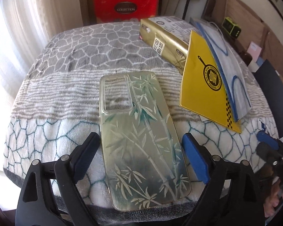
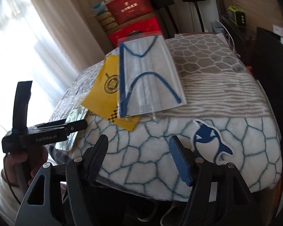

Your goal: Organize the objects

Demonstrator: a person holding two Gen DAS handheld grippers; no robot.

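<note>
On the blanket (image 1: 66, 98), the bamboo phone case (image 1: 141, 137) lies flat between the wide-open, not-touching fingers of the left gripper (image 1: 140, 150). To its right, a yellow card (image 1: 203, 86) hides part of a gold box (image 1: 166, 43), and a bagged mask (image 2: 149, 75) covers the card's edge. The right gripper (image 2: 138, 150) is open and empty beside a penguin sticker (image 2: 209, 141).

We see red boxes (image 1: 126, 7) stacked behind the surface (image 1: 81, 43). Pale curtains (image 2: 52, 18) hang left; a green device (image 1: 231, 28) sits right.
</note>
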